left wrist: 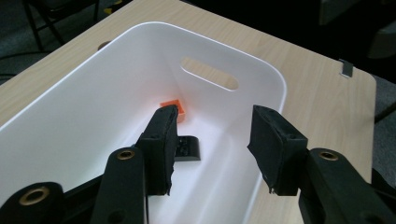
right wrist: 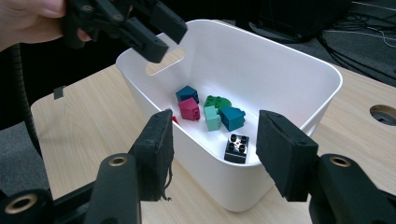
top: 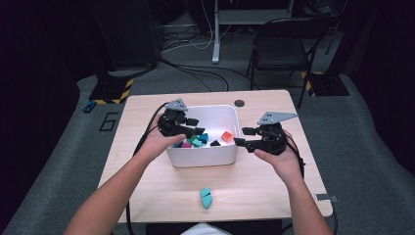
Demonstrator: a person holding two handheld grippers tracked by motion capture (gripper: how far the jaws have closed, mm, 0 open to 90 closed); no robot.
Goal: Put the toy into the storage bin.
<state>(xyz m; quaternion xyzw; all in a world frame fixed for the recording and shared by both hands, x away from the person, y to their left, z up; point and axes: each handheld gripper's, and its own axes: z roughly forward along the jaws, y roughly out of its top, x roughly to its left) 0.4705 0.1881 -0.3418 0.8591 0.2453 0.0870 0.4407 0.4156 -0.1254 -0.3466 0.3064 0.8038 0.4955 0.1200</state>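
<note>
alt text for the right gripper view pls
A white bin on a wooden table holds small toy bricks, seen between the right gripper's open black jaws. The left gripper hovers open over the bin's far end.

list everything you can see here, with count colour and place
table: 1, light wood, centre
bin: 1, white, mid-table
bricks in bin: orange, black, magenta, green, light teal, two dark teal
teal piece: 1, near table edge, outside bin
chair: 1, black, behind table
cables: several, on floor
left tool: black, open, empty, over bin's left end
right tool: black, open, empty, beside bin's right wall
hands: 2, holding the tools
</note>
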